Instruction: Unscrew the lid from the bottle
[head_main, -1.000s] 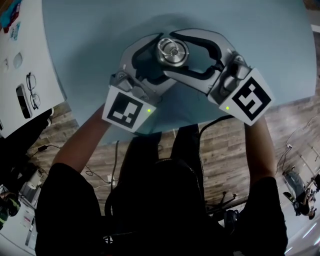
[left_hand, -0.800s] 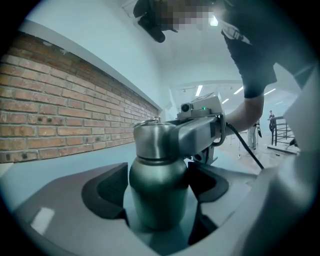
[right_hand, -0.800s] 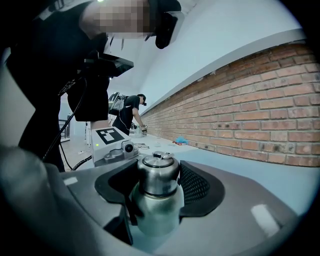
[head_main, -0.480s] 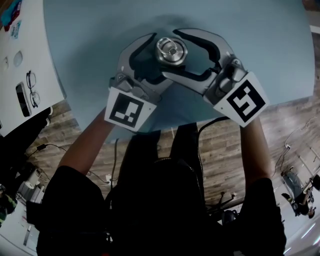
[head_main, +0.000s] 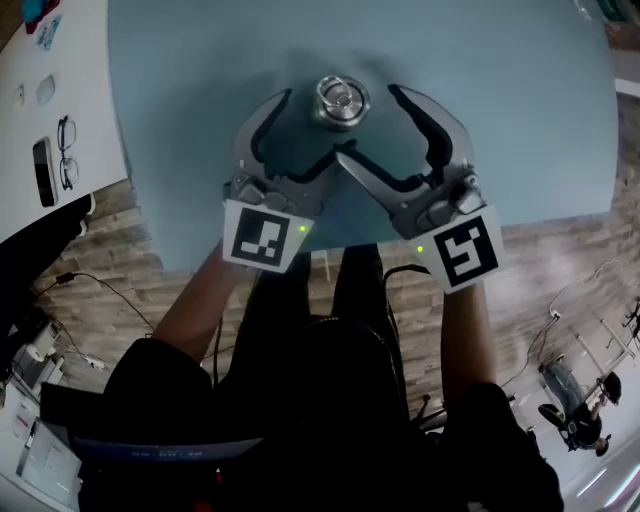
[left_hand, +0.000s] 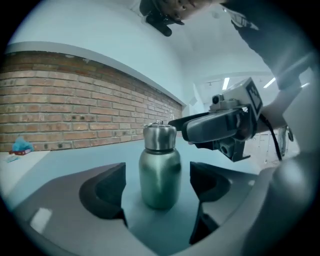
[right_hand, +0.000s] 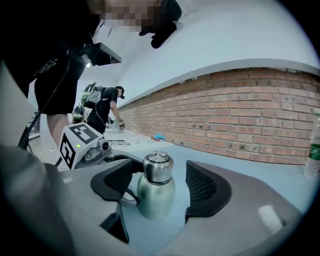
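Around the bottle (head_main: 340, 100), left gripper (head_main: 305, 128) and right gripper (head_main: 368, 122) jaws just opened wide, touching nothing.

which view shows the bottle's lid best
The left gripper view: the round silver metal lid sits large, side-on, atop the steel bottle. The right gripper view shows it smaller; the head view, only its top.
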